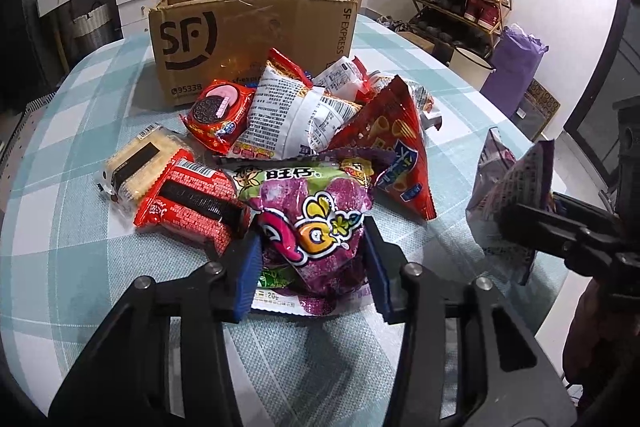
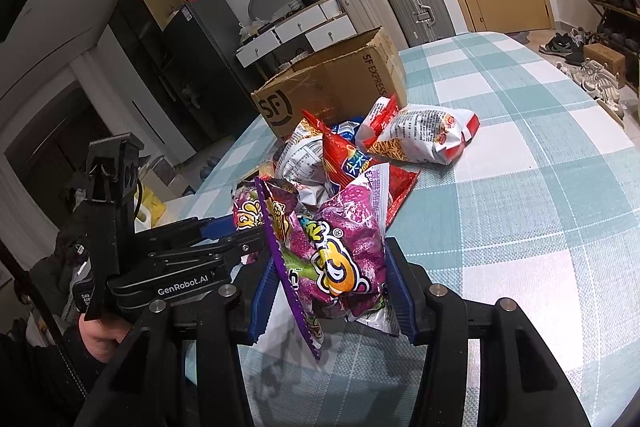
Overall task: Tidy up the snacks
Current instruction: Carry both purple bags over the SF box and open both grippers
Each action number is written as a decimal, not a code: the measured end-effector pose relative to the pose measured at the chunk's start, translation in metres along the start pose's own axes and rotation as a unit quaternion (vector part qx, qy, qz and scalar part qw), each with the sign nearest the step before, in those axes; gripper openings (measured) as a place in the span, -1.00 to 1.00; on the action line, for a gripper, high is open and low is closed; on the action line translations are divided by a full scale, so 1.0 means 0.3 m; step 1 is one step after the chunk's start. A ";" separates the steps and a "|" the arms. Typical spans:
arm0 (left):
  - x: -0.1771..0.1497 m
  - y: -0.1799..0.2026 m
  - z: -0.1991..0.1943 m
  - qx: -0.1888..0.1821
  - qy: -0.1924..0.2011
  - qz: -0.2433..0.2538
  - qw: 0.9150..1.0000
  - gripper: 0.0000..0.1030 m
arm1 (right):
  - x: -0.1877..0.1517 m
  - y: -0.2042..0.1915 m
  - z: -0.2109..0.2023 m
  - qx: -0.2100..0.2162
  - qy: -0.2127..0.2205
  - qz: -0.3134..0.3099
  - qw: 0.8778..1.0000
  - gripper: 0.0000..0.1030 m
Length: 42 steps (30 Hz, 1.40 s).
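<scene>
Each hand-held gripper clenched a purple snack bag, the left [image 1: 310, 259] on one [image 1: 316, 227] at the pile's near edge, the right [image 2: 332, 291] holding another [image 2: 344, 247] above the desk [image 2: 520, 227], with the cardboard box [image 1: 248, 35] straight beyond the pile

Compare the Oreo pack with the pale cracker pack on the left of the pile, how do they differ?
The Oreo pack is glossy red with a cookie picture; the cracker pack is clear, showing pale squares under a dark band. The Oreo pack leans tilted on the pile, against the white noodle bag; the cracker pack lies nearly flat on the tablecloth at the pile's edge. Both are small sealed packs outside the box, and neither is held.
</scene>
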State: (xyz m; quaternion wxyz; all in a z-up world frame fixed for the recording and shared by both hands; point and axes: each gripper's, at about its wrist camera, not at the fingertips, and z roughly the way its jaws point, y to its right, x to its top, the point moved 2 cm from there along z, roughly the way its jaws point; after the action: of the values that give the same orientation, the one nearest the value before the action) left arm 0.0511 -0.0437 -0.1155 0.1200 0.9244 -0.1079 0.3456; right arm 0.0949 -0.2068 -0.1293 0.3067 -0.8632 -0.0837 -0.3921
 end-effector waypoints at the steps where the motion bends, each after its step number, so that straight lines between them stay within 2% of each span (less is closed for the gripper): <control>1: 0.000 -0.003 -0.004 -0.001 0.001 -0.001 1.000 -0.17 | 0.002 -0.003 0.001 -0.001 0.000 -0.001 1.000 -0.02; 13: 0.020 -0.037 -0.092 -0.016 0.026 -0.015 0.999 -0.17 | 0.059 -0.063 0.015 0.007 0.004 -0.023 1.000 -0.02; 23: 0.101 -0.077 -0.184 -0.017 0.055 -0.032 0.998 -0.17 | 0.165 -0.158 0.054 0.026 0.010 -0.064 0.998 -0.02; 35: 0.302 -0.165 -0.250 -0.008 0.084 -0.040 0.996 -0.16 | 0.375 -0.204 0.131 0.040 0.017 -0.083 0.996 -0.02; 42: 0.472 -0.224 -0.263 -0.014 0.092 -0.044 0.995 -0.16 | 0.525 -0.203 0.195 0.046 0.015 -0.077 0.996 -0.02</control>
State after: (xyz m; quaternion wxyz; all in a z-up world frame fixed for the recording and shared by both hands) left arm 0.1262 0.0269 0.0263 0.1574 0.8909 -0.0608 0.4216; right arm 0.2149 -0.1385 -0.0158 0.3164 -0.8330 -0.1634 -0.4234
